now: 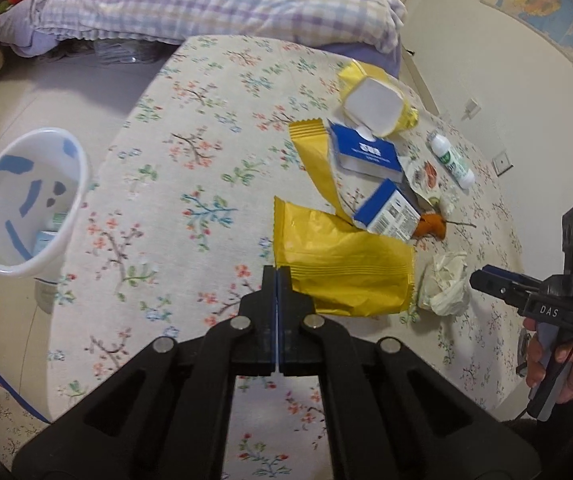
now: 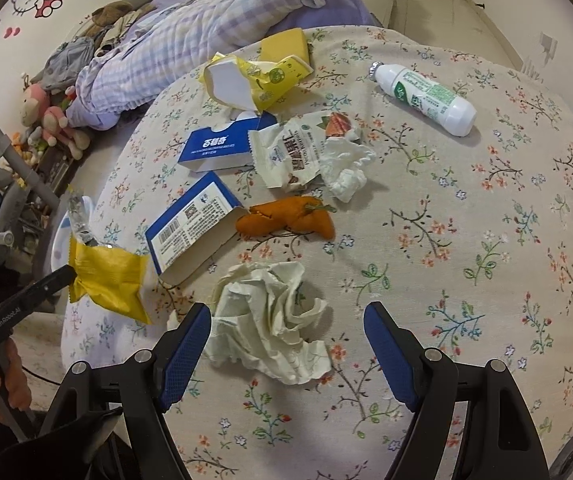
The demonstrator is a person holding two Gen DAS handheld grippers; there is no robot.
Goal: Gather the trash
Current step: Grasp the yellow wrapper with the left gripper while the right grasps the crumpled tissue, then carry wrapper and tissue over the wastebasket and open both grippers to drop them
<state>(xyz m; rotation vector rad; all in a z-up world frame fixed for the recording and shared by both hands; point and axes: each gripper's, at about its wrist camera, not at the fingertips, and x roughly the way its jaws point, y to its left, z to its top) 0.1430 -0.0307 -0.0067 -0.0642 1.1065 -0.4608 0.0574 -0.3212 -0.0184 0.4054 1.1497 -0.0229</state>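
The left tongs [image 1: 277,276] are clamped on the near left corner of a yellow snack wrapper [image 1: 342,264], and in the right wrist view that wrapper hangs from their tips, lifted off the floral tabletop [image 2: 486,240] at its left edge. The right tongs [image 2: 286,344] stand wide open just over a crumpled cream tissue [image 2: 270,328] that lies between their blue pads without being pressed.

Left of the tabletop stands a white bin [image 1: 34,200] with blue patches on its wall. At its bottom lie at least one or two small pale items, too unclear to name.

Farther back on the tabletop lies the rest of the trash. An open blue-and-white carton [image 2: 194,228] lies on its side, its inside dark and unreadable. Beside it is a piece of orange peel [image 2: 286,222]. Beyond are a flat blue box [image 2: 222,146], a torn white packet [image 2: 286,156] and a small white tissue wad [image 2: 346,168]. At the far side sits an opened yellow bag [image 2: 262,80] with a white inner surface showing. A white bottle [image 2: 426,96] with a green label lies on its side at the far right, well apart from the rest.
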